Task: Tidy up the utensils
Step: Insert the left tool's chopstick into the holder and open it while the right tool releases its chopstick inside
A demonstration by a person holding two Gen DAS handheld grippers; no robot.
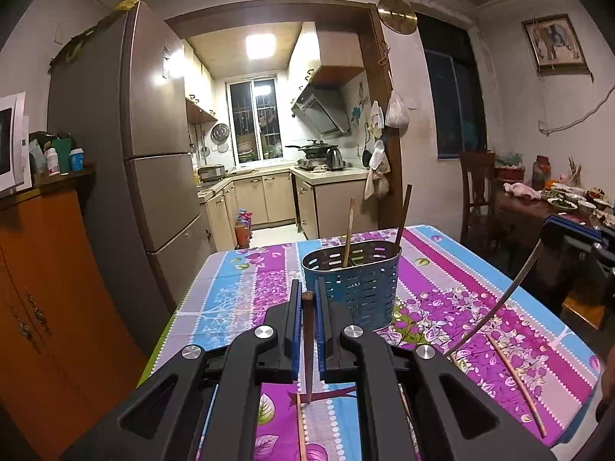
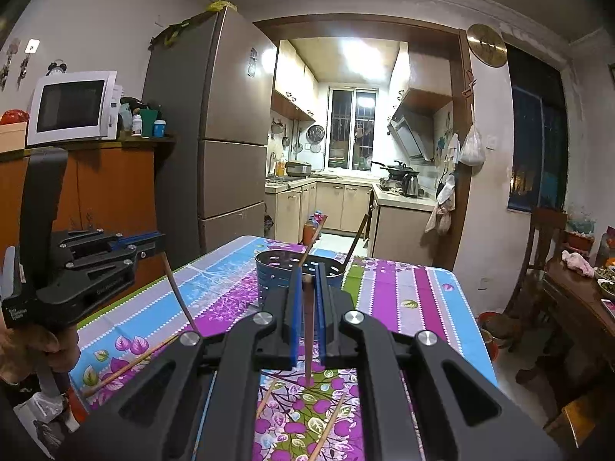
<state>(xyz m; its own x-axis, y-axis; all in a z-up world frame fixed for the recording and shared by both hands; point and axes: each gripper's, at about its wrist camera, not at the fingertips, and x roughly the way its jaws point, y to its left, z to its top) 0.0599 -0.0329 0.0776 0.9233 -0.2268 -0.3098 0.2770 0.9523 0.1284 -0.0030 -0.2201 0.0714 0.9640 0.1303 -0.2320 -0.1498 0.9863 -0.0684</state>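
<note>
A blue perforated utensil holder (image 1: 351, 282) stands on the floral tablecloth with two chopsticks (image 1: 349, 239) upright in it; it also shows in the right wrist view (image 2: 275, 274). My left gripper (image 1: 307, 299) is shut on a dark chopstick (image 1: 308, 349), just in front-left of the holder. My right gripper (image 2: 308, 282) is shut on a brown chopstick (image 2: 308, 330), just before the holder. The left gripper also shows in the right wrist view (image 2: 153, 240) with its chopstick hanging down. Loose chopsticks lie on the cloth (image 1: 515, 378) (image 2: 130, 365).
The table (image 1: 480, 269) ends at the far and right edges. A fridge (image 1: 153, 153) and an orange cabinet (image 1: 46, 288) stand to the left. A wooden chair (image 1: 476, 188) and a side table with dishes (image 1: 565, 196) stand to the right.
</note>
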